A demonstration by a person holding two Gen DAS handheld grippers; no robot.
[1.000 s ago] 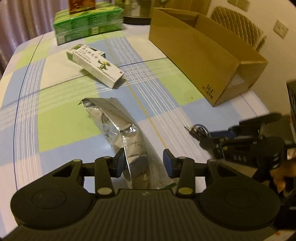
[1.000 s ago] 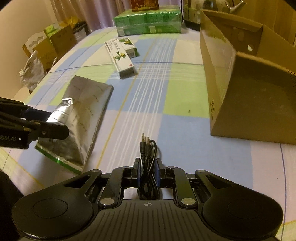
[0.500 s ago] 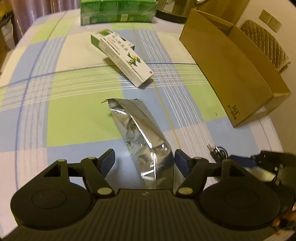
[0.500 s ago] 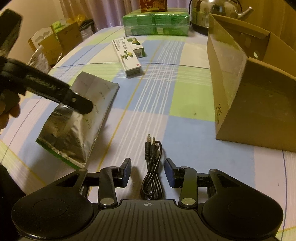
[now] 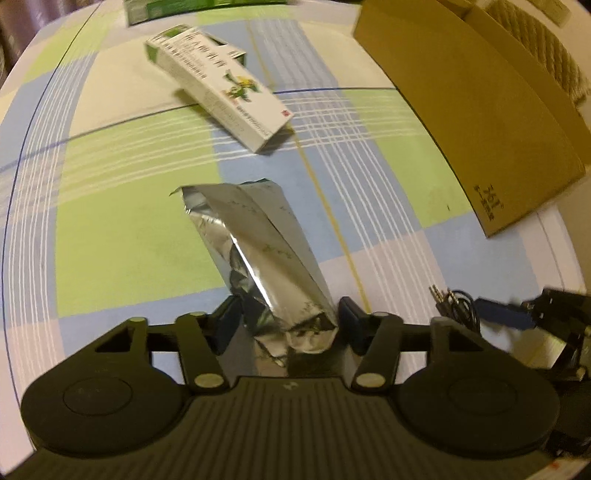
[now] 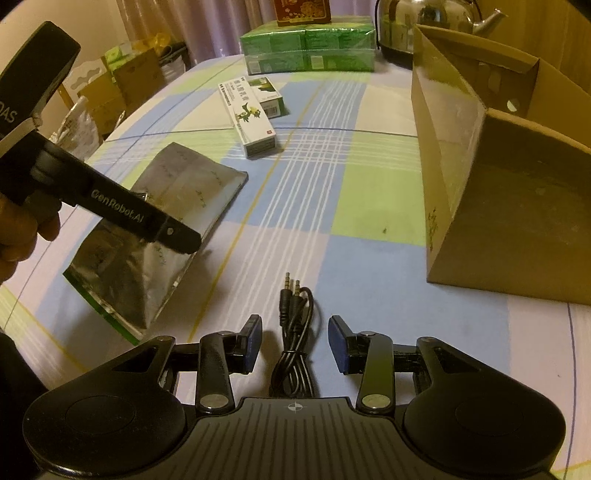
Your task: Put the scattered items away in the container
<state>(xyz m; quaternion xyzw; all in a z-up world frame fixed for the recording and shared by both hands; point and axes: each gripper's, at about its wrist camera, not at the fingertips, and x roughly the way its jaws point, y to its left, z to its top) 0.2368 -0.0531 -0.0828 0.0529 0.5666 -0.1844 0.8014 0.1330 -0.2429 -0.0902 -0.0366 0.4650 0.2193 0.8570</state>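
A checked tablecloth (image 6: 369, 192) in pale blue, green and white is covering the table. At its far end a shrink-wrapped green pack of boxes (image 6: 308, 50) is lying flat, with a red box (image 6: 302, 11) sitting on top of it. Just beside the pack, a shiny steel kettle (image 6: 436, 26) is standing upright. Off the table's left edge, cardboard cartons (image 6: 122, 79) and plastic bags (image 6: 79, 125) are crowding the floor. A quilted chair back (image 5: 535, 44) is showing behind.
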